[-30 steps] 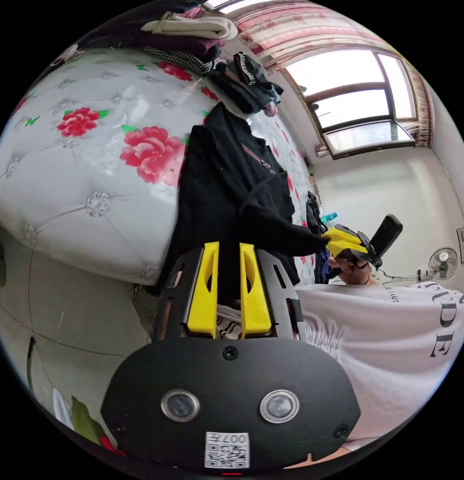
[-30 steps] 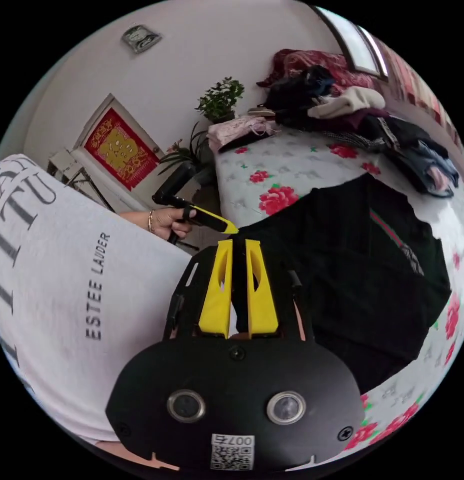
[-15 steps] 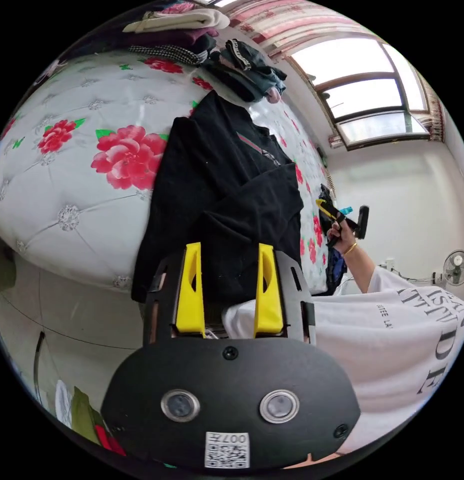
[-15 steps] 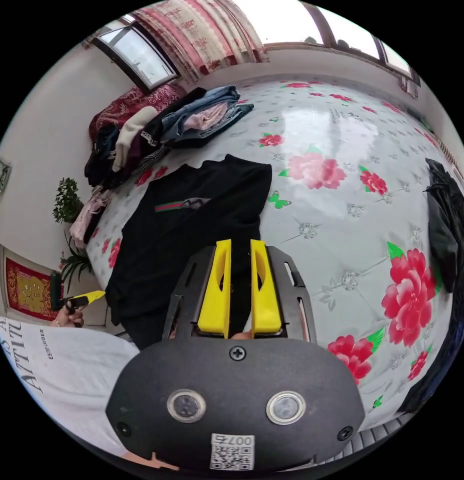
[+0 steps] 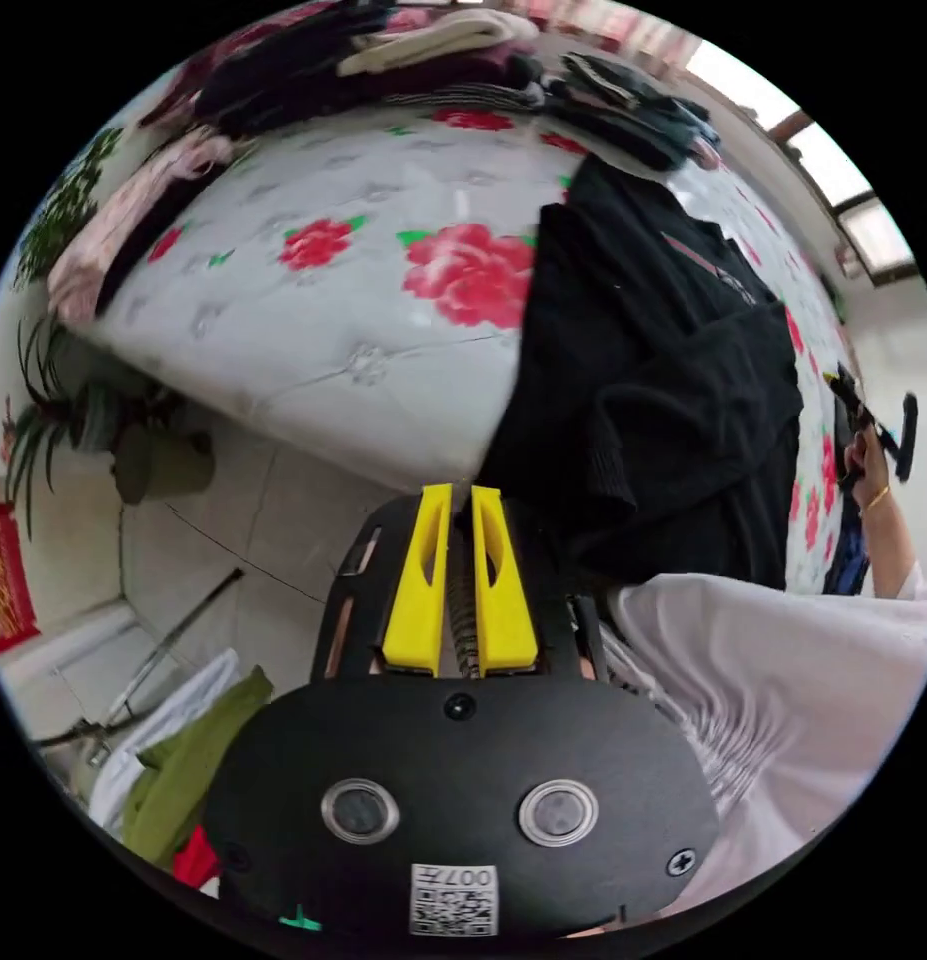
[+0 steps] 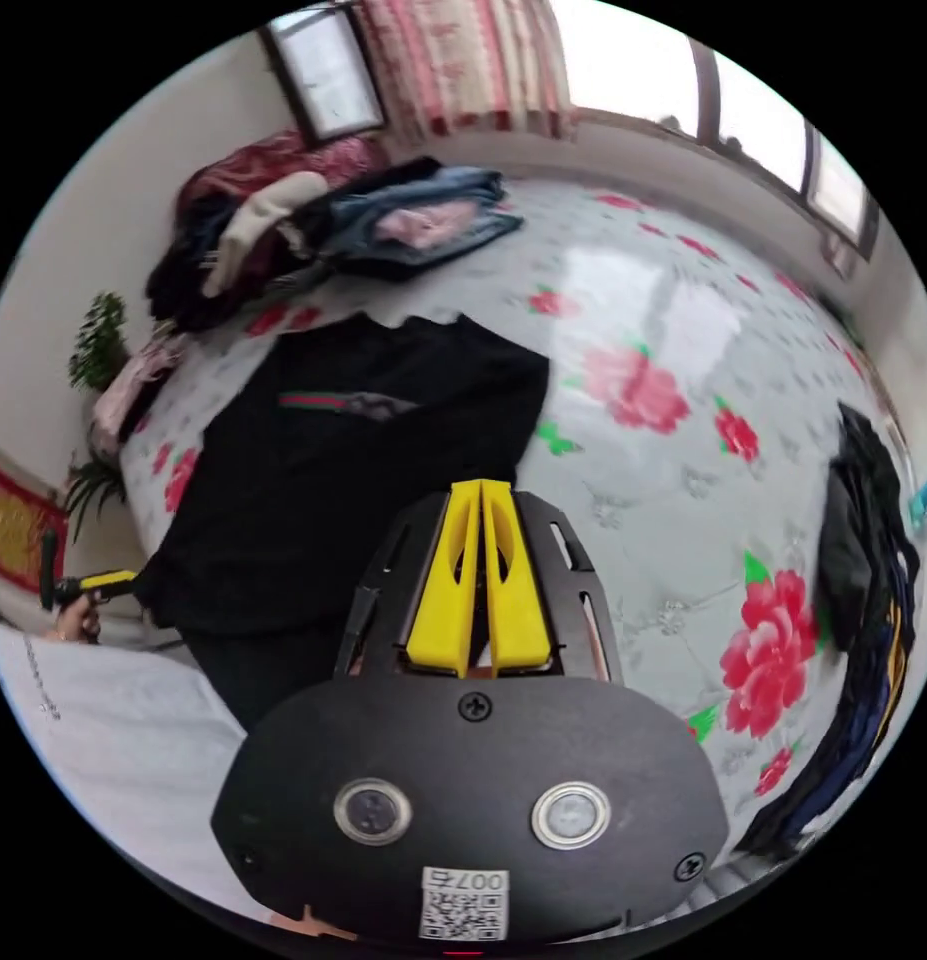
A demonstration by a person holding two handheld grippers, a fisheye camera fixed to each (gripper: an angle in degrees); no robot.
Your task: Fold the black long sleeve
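risk: black long sleeve (image 5: 643, 400) hangs partly over the bed (image 5: 313, 330) edge toward the floor; likely it slides further if tugged from the low side, which would undo the folded-over part bunched near its lower end.
risk 2: neither tongs grips cloth, so the next grab may catch one layer only and pull the fold open.
risk 3: clothes pile (image 6: 313, 230) lies near the collar end; a wide sweep could drag it in.
garment place: on the floral bed, spread flat in the right gripper view (image 6: 353, 470), collar end toward the pile, hem end at the bed edge by the person's white shirt (image 5: 783, 680).
left tongs (image 5: 461, 575): jaws narrow, almost together, nothing of the garment between them; garment just beside, to the right in the left gripper view.
right tongs (image 6: 480, 560): jaws pressed together, empty; garment just beyond and left of the tips in the right gripper view, contact not clear.
other dark clothes (image 6: 863, 560): well apart, far bed side.
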